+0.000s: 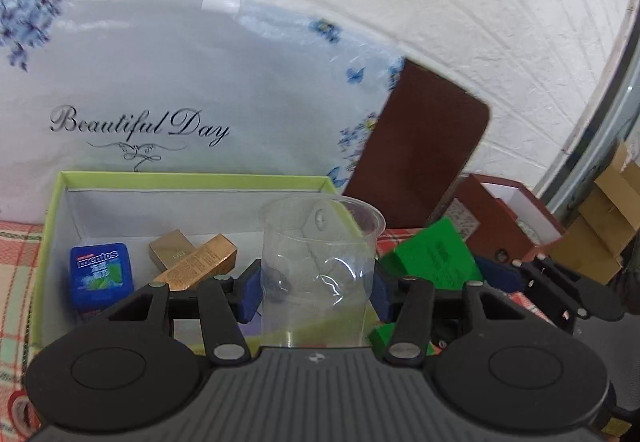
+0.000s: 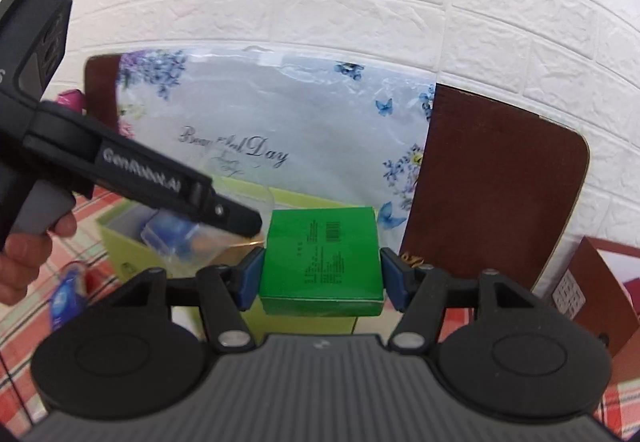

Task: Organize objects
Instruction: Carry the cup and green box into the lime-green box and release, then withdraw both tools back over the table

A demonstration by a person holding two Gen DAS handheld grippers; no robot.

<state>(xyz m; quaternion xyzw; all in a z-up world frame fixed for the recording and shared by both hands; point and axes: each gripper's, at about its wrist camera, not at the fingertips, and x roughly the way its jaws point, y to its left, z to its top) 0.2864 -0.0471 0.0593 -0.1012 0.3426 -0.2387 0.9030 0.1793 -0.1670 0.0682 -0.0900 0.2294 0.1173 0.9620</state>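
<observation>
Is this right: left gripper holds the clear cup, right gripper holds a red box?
Not quite. The box in the right gripper is green, not red, as the right wrist view shows. The left gripper does hold the clear cup.

My left gripper [image 1: 318, 292] has a grey ribbed housing at the near edge, flanked by two round black discs with a shallow oval recess in each. Black linkage bars run forward from silver rivet heads to the fingers, which end in blue pads [image 1: 251, 292]. My right gripper [image 2: 320, 276] is built the same: ribbed grey body, black discs, silver pins, blue pads [image 2: 249, 278]. From the right gripper's camera the left one shows side-on to the left: a black bar with white lettering that looks like "GenRobot.AI", a grey trigger-like grip beneath it, and my left hand [image 2: 24, 262] wrapped around that grip.
</observation>
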